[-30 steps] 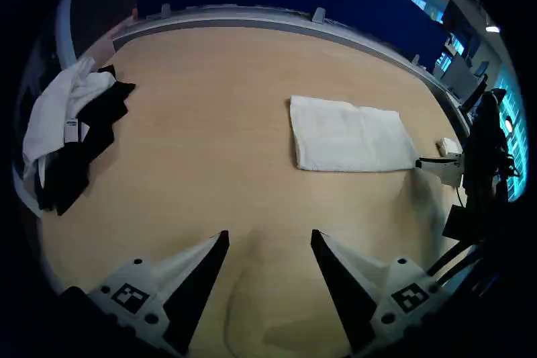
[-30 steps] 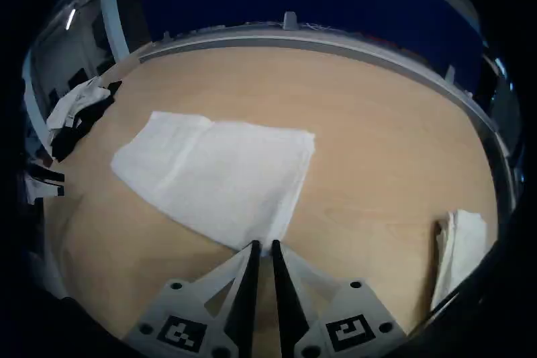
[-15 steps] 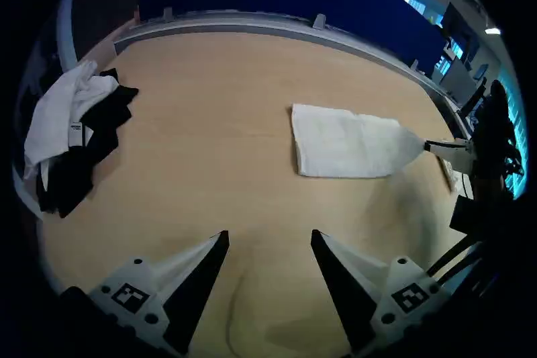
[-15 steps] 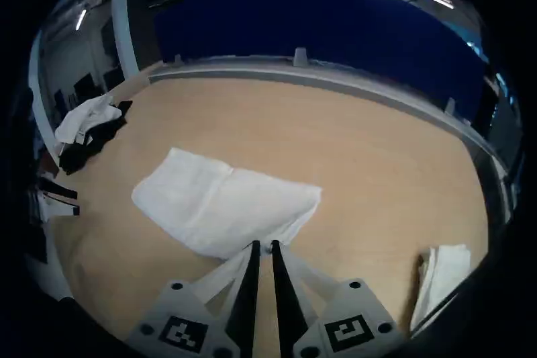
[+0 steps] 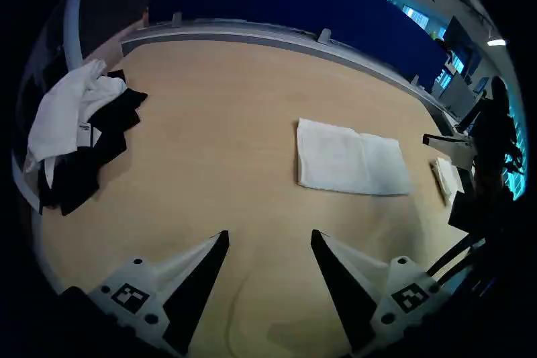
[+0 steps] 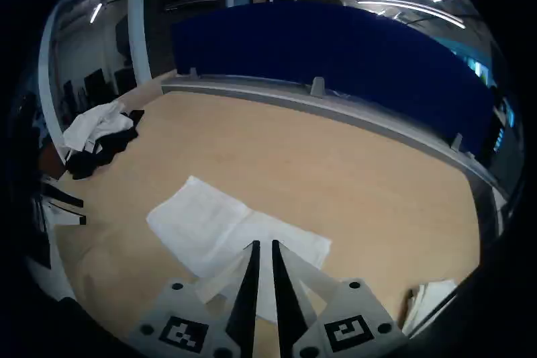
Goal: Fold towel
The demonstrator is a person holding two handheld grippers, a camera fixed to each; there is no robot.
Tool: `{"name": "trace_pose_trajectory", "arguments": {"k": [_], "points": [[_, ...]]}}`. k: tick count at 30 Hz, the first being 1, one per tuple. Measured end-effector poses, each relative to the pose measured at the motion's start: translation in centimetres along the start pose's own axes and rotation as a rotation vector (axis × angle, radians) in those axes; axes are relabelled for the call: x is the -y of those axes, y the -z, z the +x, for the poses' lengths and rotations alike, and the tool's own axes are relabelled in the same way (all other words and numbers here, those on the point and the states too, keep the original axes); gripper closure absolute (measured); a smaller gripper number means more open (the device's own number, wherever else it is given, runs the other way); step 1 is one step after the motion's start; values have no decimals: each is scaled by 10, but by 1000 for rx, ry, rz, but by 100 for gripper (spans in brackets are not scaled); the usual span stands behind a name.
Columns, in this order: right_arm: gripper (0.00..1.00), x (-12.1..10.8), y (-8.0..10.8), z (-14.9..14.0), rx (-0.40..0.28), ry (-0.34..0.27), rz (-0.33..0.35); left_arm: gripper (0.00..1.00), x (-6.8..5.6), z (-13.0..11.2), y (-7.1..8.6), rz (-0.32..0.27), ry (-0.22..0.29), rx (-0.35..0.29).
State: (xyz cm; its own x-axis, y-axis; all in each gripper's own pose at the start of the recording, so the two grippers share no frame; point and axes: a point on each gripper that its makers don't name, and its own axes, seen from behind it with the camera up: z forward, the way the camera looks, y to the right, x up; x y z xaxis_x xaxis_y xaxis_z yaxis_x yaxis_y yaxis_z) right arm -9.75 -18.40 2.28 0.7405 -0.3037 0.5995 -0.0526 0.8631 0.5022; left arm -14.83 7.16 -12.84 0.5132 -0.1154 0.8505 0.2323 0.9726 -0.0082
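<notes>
One heap of clothes [image 5: 74, 126] lies far to the left of the left gripper [image 5: 269, 234], whose fingers are spread wide and hold nothing. Ahead of them and to the right, the towel [image 5: 352, 166] lies flat on the table [image 5: 215, 109] as a folded rectangle. The right gripper [image 6: 262, 244] hovers over its near end, fingers almost pressed together, with nothing visible between them. The towel is probably light, soft and limp; pinching both corners of one short edge seems best.

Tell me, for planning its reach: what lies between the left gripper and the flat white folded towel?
Bare light wooden tabletop, in the left gripper view, between the left gripper and white folded towel.
</notes>
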Motion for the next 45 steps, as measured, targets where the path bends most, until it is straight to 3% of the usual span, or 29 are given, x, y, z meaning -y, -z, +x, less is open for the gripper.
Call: {"name": "trace_pose_trajectory", "arguments": {"k": [8,12,13,22,35,40,42,45], "points": [[86,-6,1,-10,14,-4,-25,10,1,-1,2,-5,0,-3],[45,-11,0,-20,38,15,-44,10,0,0,3,-7,-1,-5],[40,-11,-1,-23,42,17,-44,10,0,0,3,-7,-1,-6],[40,-14,-2,-41,61,9,-47,10,-2,0,4,-7,2,-8],[41,-17,-9,-120,179,-11,-45,9,-3,-4,5,2,-2,-2],[40,-18,-8,-137,205,-15,-40,10,-6,-2,4,1,-4,-2],[46,-17,-8,-141,212,-14,-37,10,-7,-2,3,-1,-5,-2],[70,-18,-7,-143,218,-10,-36,9,-9,-1,2,-4,-8,-4]]}}
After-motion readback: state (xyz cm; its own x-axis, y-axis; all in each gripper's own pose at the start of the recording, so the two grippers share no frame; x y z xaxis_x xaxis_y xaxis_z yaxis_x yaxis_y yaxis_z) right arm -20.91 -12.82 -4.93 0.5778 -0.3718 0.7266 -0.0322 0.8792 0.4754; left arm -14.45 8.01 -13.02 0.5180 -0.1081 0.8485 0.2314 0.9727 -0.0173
